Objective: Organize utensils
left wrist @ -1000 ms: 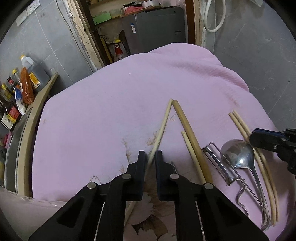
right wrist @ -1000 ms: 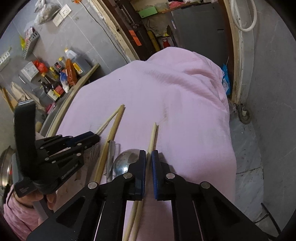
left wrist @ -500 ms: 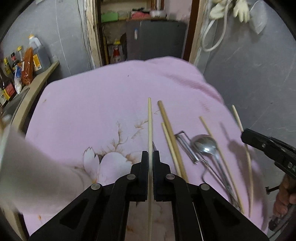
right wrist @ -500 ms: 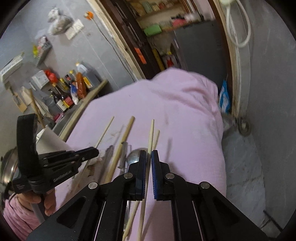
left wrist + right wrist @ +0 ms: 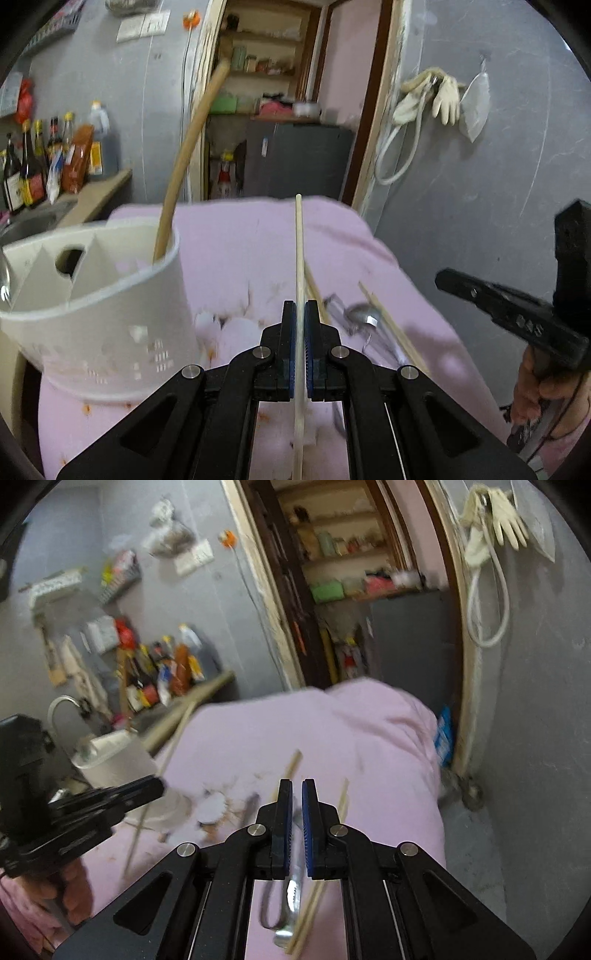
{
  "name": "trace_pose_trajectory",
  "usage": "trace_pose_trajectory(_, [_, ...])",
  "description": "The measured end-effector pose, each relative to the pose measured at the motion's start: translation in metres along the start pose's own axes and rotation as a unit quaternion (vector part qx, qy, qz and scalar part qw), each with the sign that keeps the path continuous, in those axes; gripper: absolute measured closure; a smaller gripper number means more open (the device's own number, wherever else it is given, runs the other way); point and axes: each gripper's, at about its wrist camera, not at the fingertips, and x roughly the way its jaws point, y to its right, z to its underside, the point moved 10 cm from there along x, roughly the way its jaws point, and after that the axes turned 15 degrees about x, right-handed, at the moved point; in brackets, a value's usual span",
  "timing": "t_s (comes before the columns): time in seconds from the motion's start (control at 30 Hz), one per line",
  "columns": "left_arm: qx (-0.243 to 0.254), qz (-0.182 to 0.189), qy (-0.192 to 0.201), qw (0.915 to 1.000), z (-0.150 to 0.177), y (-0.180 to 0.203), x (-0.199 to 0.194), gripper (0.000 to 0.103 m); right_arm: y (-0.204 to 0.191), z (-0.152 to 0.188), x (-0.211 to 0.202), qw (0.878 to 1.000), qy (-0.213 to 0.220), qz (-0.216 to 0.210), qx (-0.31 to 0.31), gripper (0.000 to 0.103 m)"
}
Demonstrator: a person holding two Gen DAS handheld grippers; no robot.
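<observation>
One pale chopstick [image 5: 299,258] is clamped in the left gripper [image 5: 300,334], raised level beside the white holder [image 5: 110,295] at the pink cloth's [image 5: 240,240] left edge; the right gripper [image 5: 297,812] hovers, jaws narrowly parted around nothing, over one spoon [image 5: 364,317] and two chopsticks [image 5: 341,801].

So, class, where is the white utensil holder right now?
In the left wrist view the white utensil holder stands on the pink cloth at the left, beside the left gripper, with a thick wooden stick leaning out of it.
</observation>
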Motion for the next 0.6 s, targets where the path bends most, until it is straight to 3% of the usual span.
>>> trace_pose_trajectory(0.27, [-0.041,0.029,-0.107,0.993,0.046,0.004,0.023,0.1,0.038,0.033,0.051,0.989,-0.129,0.047,0.051,0.097])
trace_pose_trajectory(0.6, [-0.053,0.043,-0.161,0.9847,0.069,-0.003,0.036,0.1,0.037,0.042,0.06,0.983,-0.162,0.086,-0.006,0.095])
